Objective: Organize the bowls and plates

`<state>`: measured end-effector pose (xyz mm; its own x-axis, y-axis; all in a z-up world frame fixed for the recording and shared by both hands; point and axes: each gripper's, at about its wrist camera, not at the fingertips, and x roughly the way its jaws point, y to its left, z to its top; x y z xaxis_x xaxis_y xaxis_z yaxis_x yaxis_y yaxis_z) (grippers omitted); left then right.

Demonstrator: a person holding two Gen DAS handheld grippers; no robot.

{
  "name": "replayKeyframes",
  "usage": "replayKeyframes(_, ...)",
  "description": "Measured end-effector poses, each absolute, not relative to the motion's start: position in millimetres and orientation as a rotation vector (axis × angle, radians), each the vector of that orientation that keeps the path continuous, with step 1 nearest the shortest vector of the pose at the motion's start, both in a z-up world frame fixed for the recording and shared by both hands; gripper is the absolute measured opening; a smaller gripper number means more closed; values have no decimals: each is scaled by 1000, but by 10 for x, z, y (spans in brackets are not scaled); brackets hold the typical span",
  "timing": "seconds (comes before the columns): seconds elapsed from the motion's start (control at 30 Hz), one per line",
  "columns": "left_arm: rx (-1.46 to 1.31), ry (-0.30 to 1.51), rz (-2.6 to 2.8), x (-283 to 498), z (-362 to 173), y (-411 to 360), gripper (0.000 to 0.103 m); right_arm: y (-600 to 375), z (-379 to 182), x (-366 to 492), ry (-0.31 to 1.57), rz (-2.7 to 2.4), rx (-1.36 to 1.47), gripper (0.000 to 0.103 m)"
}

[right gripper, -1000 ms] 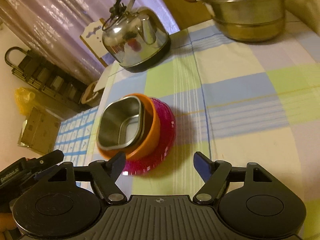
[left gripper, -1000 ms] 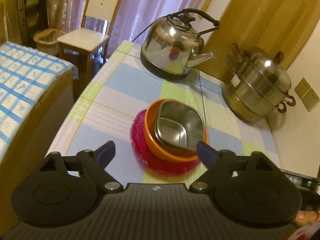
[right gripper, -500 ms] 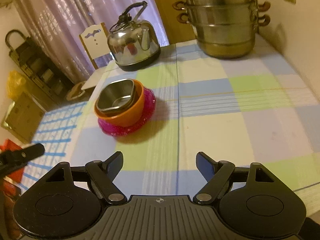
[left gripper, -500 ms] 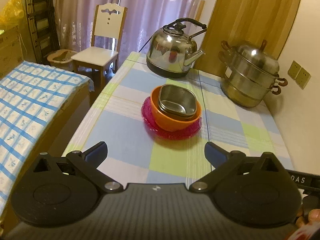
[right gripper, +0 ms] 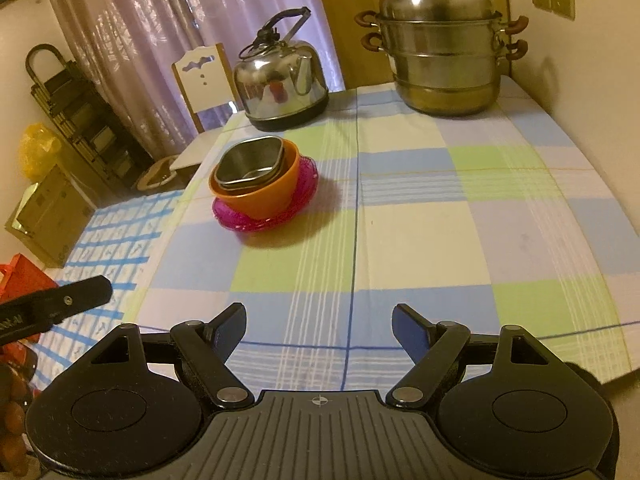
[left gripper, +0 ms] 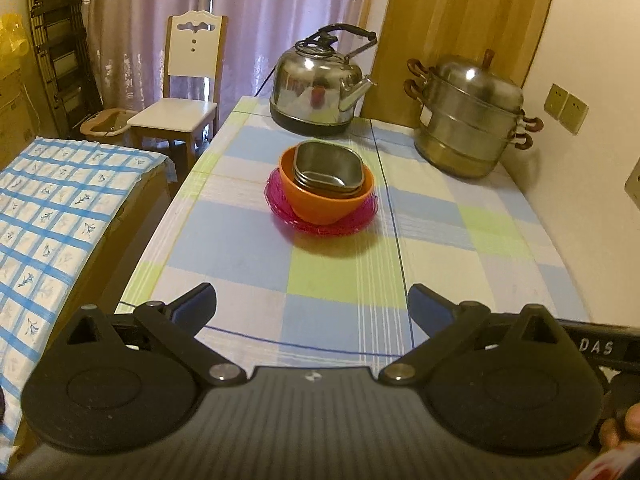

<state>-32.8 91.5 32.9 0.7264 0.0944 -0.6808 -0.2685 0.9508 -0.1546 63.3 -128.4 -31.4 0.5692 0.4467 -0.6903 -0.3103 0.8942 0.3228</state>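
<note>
Polished steel bowls (left gripper: 328, 168) nest in a smooth, matt orange plastic bowl (left gripper: 326, 202) on glossy translucent pink plastic plates (left gripper: 280, 200). A checked woven cloth (left gripper: 240, 240) covers the worktop. The kettle (left gripper: 316, 88) and steamer pot (left gripper: 468, 120) are shiny metal.

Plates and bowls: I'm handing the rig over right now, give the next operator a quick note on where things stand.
Left gripper: open, empty, over the near edge of the table.
Right gripper: open, empty, also at the near edge.
Dishes: one stack mid-table, toward its left side: metal bowls nested in the orange bowl, which sits on the pink plates.
Kettle and steamer pot stand at the far end, apart from the stack.
Done: all visible dishes are stacked.
Left: nothing loose in view; confirm whether the stack goes elsewhere.
</note>
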Motion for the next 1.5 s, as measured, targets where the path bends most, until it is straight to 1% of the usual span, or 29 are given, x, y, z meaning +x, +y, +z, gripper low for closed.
replayKeyframes(0.33,-246,751,189,-331,280,783,101,-1403,-242,500,818,422,141,80)
replayKeyframes(1.5,-253,781,212,-361,192,651,101,-1552,-329,497,820,398,168,80)
